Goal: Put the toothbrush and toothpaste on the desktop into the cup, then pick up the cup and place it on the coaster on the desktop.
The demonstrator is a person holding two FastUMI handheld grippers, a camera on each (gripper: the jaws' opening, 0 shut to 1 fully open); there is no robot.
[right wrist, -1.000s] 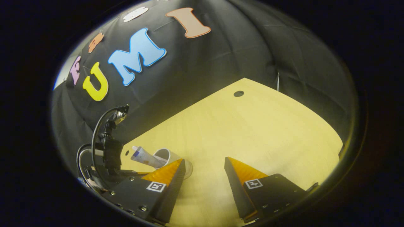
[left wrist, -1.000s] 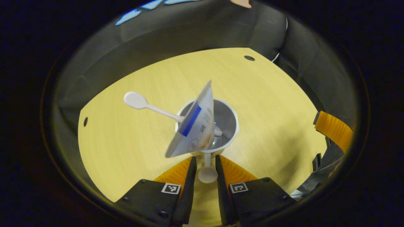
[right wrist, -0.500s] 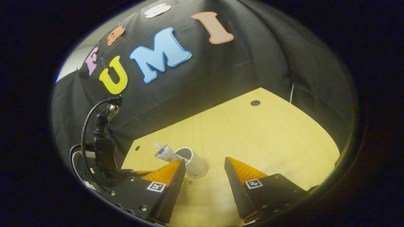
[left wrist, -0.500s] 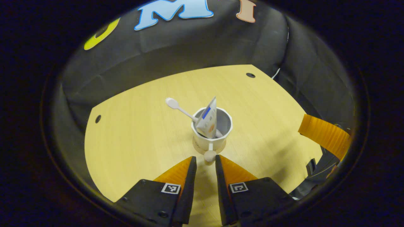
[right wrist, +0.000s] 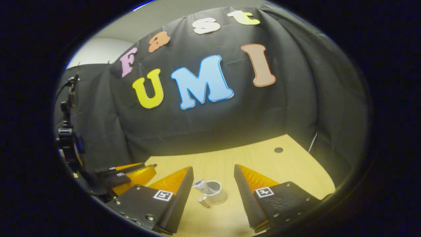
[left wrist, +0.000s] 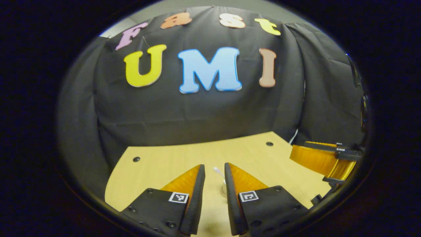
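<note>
The small white plastic cup with a stubby side handle stands upright on the pale wooden desktop, seen in the right gripper view between the 2 fingers of the right gripper, whose jaws stand wide apart and hold nothing. A white toothpaste tube with a blue band leans out of the cup's mouth toward the left. In the left gripper view the left gripper has its jaws drawn narrow but empty, and through the slit between them a slim white toothbrush end pokes up, with a pale blur below it that is probably the cup. The cup looks light, rigid and smooth, so it could slide or tip under a careless push, and the 2 tall items leaning inside make it top-heavy; a grip low across the wall or on the handle, I judge, would carry it most steadily. The tube is soft and would dent if pinched. Whether the cup sits on a coaster cannot be made out: its base is too small and partly masked by the fingers. The toothbrush head is hidden, and the handle is blurred.
</note>
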